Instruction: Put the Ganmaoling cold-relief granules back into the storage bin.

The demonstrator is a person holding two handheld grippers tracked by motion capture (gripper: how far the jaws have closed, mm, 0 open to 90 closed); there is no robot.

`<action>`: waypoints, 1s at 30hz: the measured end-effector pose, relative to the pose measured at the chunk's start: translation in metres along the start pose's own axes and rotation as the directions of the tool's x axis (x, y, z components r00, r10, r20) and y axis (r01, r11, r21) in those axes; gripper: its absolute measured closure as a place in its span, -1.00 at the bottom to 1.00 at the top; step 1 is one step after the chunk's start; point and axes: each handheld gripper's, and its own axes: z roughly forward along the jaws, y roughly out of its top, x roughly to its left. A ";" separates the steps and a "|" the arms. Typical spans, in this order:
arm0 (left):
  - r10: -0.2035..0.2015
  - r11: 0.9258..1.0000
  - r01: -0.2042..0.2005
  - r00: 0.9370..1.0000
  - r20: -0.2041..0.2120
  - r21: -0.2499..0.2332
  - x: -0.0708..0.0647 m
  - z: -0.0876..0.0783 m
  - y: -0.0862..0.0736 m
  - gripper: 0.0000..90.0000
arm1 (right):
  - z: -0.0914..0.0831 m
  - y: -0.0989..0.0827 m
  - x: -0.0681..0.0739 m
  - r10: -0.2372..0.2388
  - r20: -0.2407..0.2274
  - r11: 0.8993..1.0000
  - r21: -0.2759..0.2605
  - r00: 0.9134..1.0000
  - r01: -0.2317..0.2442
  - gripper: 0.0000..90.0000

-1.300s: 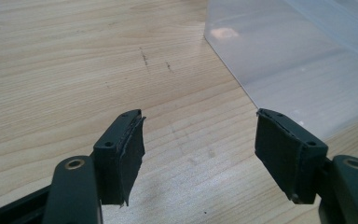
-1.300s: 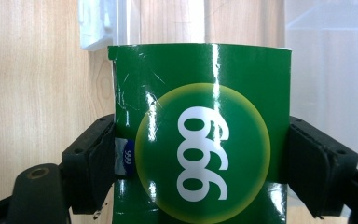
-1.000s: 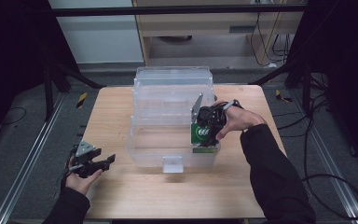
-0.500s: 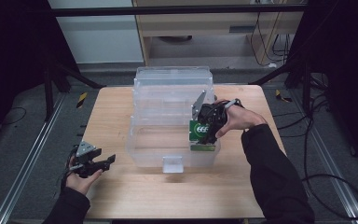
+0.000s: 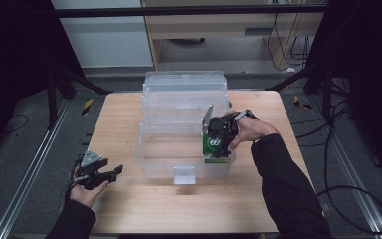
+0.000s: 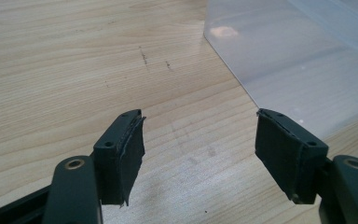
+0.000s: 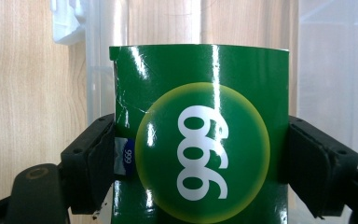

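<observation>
The green box (image 7: 200,135) bears a yellow-rimmed disc with white "999", and a small blue tag at its edge repeats "999". The right gripper (image 5: 218,144) clamps it by both sides – over the near right corner of the clear bin (image 5: 179,132). The left gripper (image 5: 110,172) rests wide open and empty near the table's (image 5: 119,114) left edge – pale wood grain, faintly scuffed. Grey floor and cables lie around.
</observation>
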 end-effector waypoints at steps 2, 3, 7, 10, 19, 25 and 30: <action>0.000 1.000 0.000 1.000 0.000 0.000 0.000 0.000 0.000 -0.30 | 0.002 -0.001 0.000 0.012 -0.009 1.000 0.004 1.000 -0.012 -0.59; 0.000 1.000 0.000 1.000 0.000 0.000 0.000 0.000 0.000 -0.30 | 0.004 -0.003 0.000 0.006 -0.002 1.000 -0.004 1.000 -0.006 -0.59; 0.000 1.000 0.000 1.000 0.000 0.001 0.000 0.000 0.000 -0.30 | 0.009 -0.008 0.000 0.019 -0.006 1.000 -0.017 1.000 -0.019 -0.59; 0.005 1.000 -0.005 1.000 -0.004 0.001 -0.001 0.000 0.000 -0.30 | 0.011 -0.009 0.001 0.018 -0.003 1.000 -0.016 1.000 -0.018 -0.60; 0.004 1.000 -0.004 1.000 -0.001 0.003 -0.001 0.001 0.000 -0.30 | 0.014 -0.010 0.003 0.015 0.015 1.000 -0.015 1.000 -0.015 -0.62; 0.004 1.000 -0.004 1.000 -0.001 0.004 -0.001 0.001 0.000 -0.30 | 0.016 -0.009 0.005 0.010 0.026 1.000 0.004 1.000 -0.010 -0.62; 0.004 1.000 -0.004 1.000 -0.001 0.004 -0.001 0.000 0.000 -0.30 | 0.018 -0.008 0.006 0.005 0.040 1.000 0.007 0.999 -0.006 -0.63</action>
